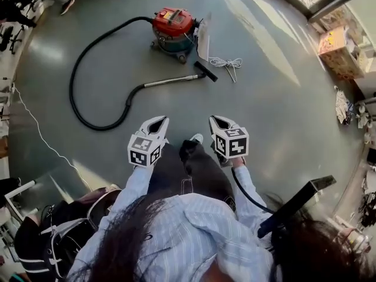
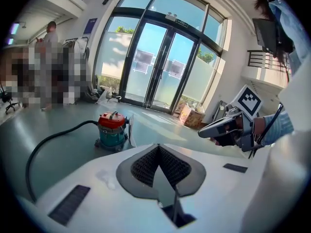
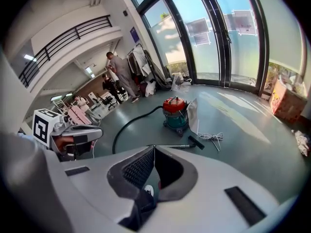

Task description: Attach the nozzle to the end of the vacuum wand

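Note:
A red and teal vacuum cleaner (image 1: 174, 27) stands on the grey floor ahead of me. Its black hose (image 1: 79, 57) loops left and back to a metal wand (image 1: 170, 81) lying on the floor. A black nozzle (image 1: 205, 71) lies at the wand's far end; I cannot tell whether the two are joined. My left gripper (image 1: 158, 122) and right gripper (image 1: 217, 121) hover side by side well short of the wand, both shut with nothing between the jaws. The right gripper view shows the vacuum cleaner (image 3: 175, 112), wand (image 3: 167, 146) and nozzle (image 3: 196, 142) beyond its shut jaws.
A coiled white cord (image 1: 227, 62) lies right of the nozzle, and a white panel (image 1: 204, 37) leans by the vacuum. A thin white cable (image 1: 41, 137) runs along the left. A cardboard box (image 1: 339, 51) sits far right, a backpack (image 1: 53, 234) near left. People stand far off.

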